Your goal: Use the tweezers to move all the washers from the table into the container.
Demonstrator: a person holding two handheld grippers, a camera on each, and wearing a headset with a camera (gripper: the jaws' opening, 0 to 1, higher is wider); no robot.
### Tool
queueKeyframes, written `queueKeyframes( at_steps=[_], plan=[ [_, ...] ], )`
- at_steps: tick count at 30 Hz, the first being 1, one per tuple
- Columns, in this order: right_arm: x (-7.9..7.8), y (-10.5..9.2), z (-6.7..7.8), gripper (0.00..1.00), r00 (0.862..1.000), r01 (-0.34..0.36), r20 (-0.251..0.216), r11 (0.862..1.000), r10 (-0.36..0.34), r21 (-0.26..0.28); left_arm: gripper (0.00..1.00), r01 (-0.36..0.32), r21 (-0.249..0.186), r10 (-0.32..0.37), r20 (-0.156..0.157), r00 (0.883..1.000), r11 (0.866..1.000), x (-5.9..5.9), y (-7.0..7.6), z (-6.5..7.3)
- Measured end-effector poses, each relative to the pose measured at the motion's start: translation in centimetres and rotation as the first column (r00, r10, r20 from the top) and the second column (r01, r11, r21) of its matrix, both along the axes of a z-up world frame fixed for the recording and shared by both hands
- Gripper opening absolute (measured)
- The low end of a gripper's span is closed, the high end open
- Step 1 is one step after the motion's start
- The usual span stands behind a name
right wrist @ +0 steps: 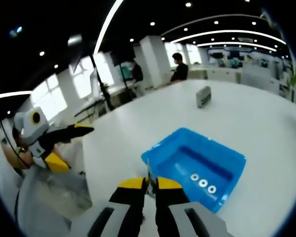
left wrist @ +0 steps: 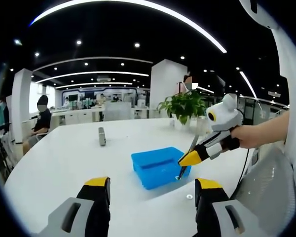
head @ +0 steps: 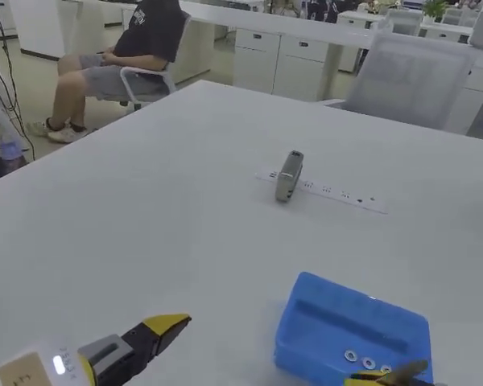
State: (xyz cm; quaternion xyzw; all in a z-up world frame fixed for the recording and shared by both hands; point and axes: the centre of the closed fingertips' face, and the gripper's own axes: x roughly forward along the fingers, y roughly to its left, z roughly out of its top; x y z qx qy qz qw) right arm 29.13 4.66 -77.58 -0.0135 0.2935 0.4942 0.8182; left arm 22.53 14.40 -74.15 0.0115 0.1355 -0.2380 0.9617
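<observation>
Left tool [left wrist: 153, 181] hovers with jaws wide apart; right tool [right wrist: 149, 181] pinches the tweezers [left wrist: 193, 143], jaws nearly together.

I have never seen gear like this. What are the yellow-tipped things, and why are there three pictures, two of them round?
There is no robot here. A person holds a two-jaw hand tool, called a gripper, in each hand. The ordinary picture comes from a camera on the person's head and looks down at the table. Each round picture comes from a camera that rides on one gripper and looks along its jaws.

The left gripper is open and holds nothing. The right gripper is shut on thin tweezers, close by the blue container. Three washers lie inside the container. One more washer lies on the table beside it.

Farther off, a small grey object rests on the table. I cannot tell what it is.
</observation>
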Motion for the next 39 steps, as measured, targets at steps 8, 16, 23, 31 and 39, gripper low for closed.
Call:
queueKeyframes(
  at_steps=[8, 16, 23, 31, 39],
  plan=[
    [2.7, 0.3, 2.4, 0.04, 0.999, 0.005, 0.040, 1.000, -0.006, 0.019, 0.69, 0.007, 0.009, -0.007, -0.011, 1.000, 1.000, -0.1, -0.1, -0.2],
    [5.4, 0.9, 0.2, 0.04, 1.000, -0.012, 0.028, 0.998, 0.014, -0.055, 0.69, 0.008, 0.016, -0.008, -0.017, 1.000, 1.000, -0.1, -0.1, -0.3],
    [7.0, 1.9, -2.5, 0.04, 0.999, -0.052, -0.003, 0.991, 0.052, -0.123, 0.68, 0.008, 0.023, -0.007, -0.026, 1.000, 1.000, -0.1, -0.1, -0.5],
    [7.4, 2.2, -4.3, 0.04, 0.996, -0.095, -0.017, 0.975, 0.093, -0.202, 0.67, 0.005, 0.030, -0.004, -0.033, 0.999, 1.000, -0.1, 0.0, -0.7],
    [7.8, 2.0, -4.5, 0.04, 0.995, -0.101, -0.008, 0.970, 0.102, -0.219, 0.65, 0.009, 0.038, -0.007, -0.041, 0.999, 0.999, -0.1, 0.0, -0.9]
  ],
)
